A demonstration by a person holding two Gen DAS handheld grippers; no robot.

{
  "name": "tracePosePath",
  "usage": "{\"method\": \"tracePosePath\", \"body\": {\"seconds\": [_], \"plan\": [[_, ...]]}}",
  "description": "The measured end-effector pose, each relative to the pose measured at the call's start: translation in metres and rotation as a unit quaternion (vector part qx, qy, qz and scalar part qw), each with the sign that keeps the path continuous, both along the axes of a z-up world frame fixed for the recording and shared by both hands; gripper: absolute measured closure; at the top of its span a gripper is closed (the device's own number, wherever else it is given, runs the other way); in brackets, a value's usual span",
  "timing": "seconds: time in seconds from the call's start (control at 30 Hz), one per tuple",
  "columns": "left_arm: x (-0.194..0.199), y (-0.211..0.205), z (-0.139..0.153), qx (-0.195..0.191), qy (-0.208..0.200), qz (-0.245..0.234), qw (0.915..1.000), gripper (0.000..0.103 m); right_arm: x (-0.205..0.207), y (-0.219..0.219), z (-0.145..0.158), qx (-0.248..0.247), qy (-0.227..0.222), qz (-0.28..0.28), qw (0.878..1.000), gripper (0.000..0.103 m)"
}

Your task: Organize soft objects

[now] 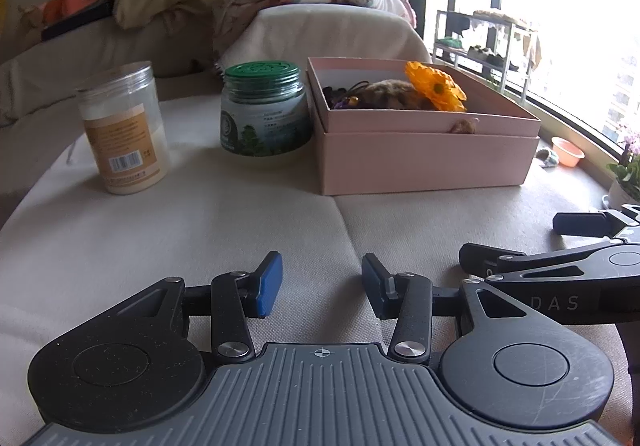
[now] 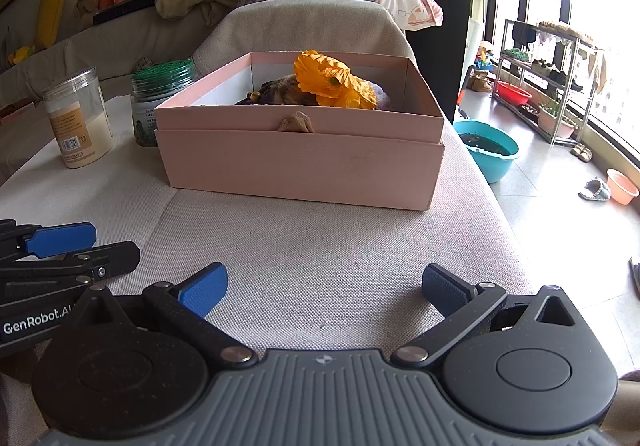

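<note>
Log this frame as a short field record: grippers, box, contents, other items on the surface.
left gripper: open, empty
right gripper: open wide, empty
pink box: open, on the cloth-covered surface
contents: orange flower on top of brown soft item
beside box: green-lidded jar, clear jar

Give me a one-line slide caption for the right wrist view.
Both grippers, right and left, open and empty before a pink box holding an orange flower.
</note>
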State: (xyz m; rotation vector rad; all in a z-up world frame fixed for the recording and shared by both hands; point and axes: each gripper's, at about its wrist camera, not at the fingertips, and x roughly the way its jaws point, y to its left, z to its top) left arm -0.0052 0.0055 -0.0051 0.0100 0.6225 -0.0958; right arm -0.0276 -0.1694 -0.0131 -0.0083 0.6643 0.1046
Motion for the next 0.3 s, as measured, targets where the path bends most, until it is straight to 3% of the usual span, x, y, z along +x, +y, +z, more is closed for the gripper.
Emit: {"method": "tracePosePath", "body": {"seconds": [0.3], "plan": [[-0.0004, 0.0001, 0.0006, -0.007, 0.0, 0.001, 1.0, 0.055, 0.0012, -0.0025, -0.0001, -0.001, 0.0, 0.002, 1.0, 0.0]]}}
